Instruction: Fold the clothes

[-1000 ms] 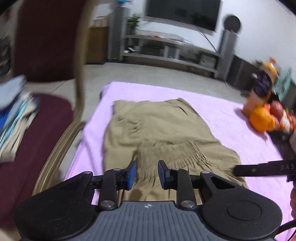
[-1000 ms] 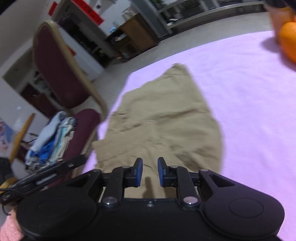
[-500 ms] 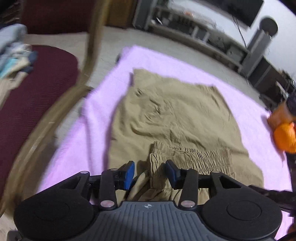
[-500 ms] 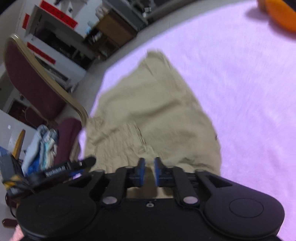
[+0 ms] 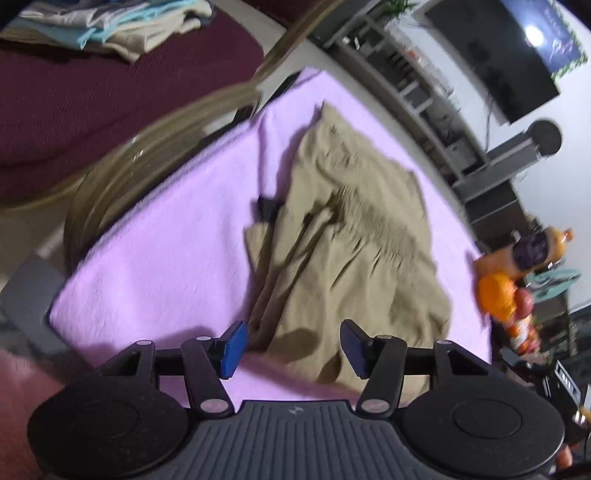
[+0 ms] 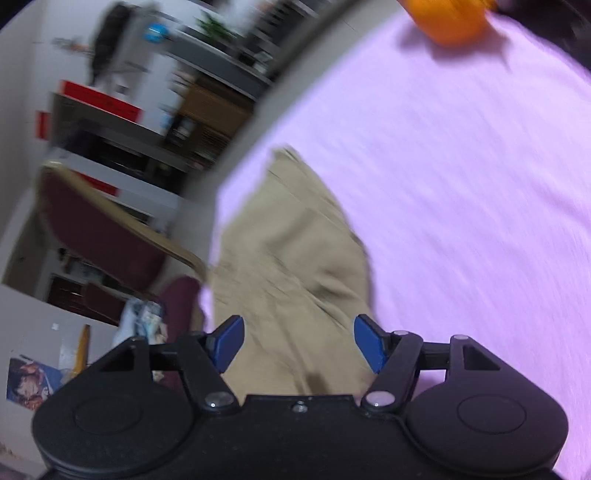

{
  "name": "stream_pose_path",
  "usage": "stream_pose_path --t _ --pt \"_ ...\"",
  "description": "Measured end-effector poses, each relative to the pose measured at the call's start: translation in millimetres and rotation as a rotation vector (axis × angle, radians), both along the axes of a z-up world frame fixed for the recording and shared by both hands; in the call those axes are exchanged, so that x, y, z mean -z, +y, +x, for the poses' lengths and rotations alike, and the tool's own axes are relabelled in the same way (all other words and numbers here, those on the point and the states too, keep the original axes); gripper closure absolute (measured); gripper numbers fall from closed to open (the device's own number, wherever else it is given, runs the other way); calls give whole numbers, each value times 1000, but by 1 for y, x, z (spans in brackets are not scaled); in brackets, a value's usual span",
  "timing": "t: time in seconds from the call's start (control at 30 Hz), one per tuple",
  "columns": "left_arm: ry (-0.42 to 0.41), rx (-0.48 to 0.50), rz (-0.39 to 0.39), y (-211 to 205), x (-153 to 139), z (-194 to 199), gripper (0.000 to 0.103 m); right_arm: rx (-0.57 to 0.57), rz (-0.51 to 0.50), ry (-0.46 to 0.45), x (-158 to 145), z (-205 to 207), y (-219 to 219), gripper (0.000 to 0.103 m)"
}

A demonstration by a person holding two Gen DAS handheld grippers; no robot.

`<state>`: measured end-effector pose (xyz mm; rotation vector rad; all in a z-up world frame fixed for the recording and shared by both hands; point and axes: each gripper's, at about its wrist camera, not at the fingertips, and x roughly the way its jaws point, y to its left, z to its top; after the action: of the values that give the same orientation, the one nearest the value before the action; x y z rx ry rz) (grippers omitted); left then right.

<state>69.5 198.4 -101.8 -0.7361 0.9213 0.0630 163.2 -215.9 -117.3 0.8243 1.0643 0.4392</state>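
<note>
though the khaki shorts (image 5: 354, 251) lie on the lilac cloth (image 5: 166, 251) with one layer doubled over another, i judge the fold only partly done: the top layer sits crooked, ridged with creases, and its near edge bunches just ahead of my left claw (image 5: 293, 347). that claw hangs over the near hem with its blue pads spread wide apart and nothing between them. my right claw (image 6: 299, 341) is spread just as wide and holds nothing; it hovers above the same garment (image 6: 291, 266), whose far corner points away from me across the cloth (image 6: 461, 206). both views are smeared, so i cannot tell whether the waistband is tucked under or lying on top. what seems left: flatten the wrinkles, square the edges, perhaps fold once more, then move the bundle to the pile of folded clothes (image 5: 110, 22) on the maroon chair (image 5: 92, 96) just beside the cloth. at the far right edge stand an orange (image 5: 495, 295) and a bottle (image 5: 528, 254), well apart from the shorts.
</note>
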Motion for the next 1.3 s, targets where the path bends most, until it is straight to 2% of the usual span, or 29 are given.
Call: stream_pose_path --t 0.07,0.1,0.13,0.23,0.33,0.37,0.4,0.43,0.5,0.57,0.63,0.67,0.73,0.77,0.83,0.87,0.93,1.03,1.17,1.3 --pt "-42 10 28 -7 -3 1 58 -17 -10 39 10 2 6 44" --pt "-77 19 37 -9 -6 0 73 -37 -15 37 11 1 11 60" --pt "-109 40 41 -12 -10 0 84 -57 -20 36 12 1 15 74" --pt "-130 107 93 -23 -11 6 88 -149 3 -4 10 3 35 77" --pt "-48 114 126 -25 2 15 92 -206 -10 37 22 3 51 77" --pt "-9 104 144 -23 7 17 91 -215 -32 61 29 5 56 77" --pt "37 91 164 -22 13 20 80 -222 -64 86 36 6 60 77" --pt "72 77 174 -19 19 22 80 -219 -85 101 40 8 59 89" --pt "80 52 155 -11 20 18 80 -211 -123 129 47 10 57 103" --pt "105 -2 227 -7 15 12 76 -134 -107 147 44 8 40 103" --pt "138 -94 321 -1 8 3 79 -49 -111 151 39 5 22 98" --pt "143 -128 345 3 5 -1 78 -7 -103 148 35 3 13 94" --pt "84 -115 257 11 2 -6 67 28 -59 132 30 -2 2 71" --pt "64 -99 222 13 1 -7 65 29 -38 124 28 -3 0 70" --pt "35 -62 161 13 1 -4 55 31 4 108 26 -6 -3 61" --pt "34 -46 155 10 0 -2 52 32 25 100 25 -8 -5 59" --pt "51 -26 168 4 1 4 39 27 11 98 26 -5 -1 55" --pt "79 -12 181 0 4 12 37 22 -19 86 26 0 3 47" --pt "71 11 197 -2 -3 33 37 -10 -70 53 24 15 13 44" --pt "55 52 227 -1 -15 65 37 -51 -69 -7 5 34 17 44"
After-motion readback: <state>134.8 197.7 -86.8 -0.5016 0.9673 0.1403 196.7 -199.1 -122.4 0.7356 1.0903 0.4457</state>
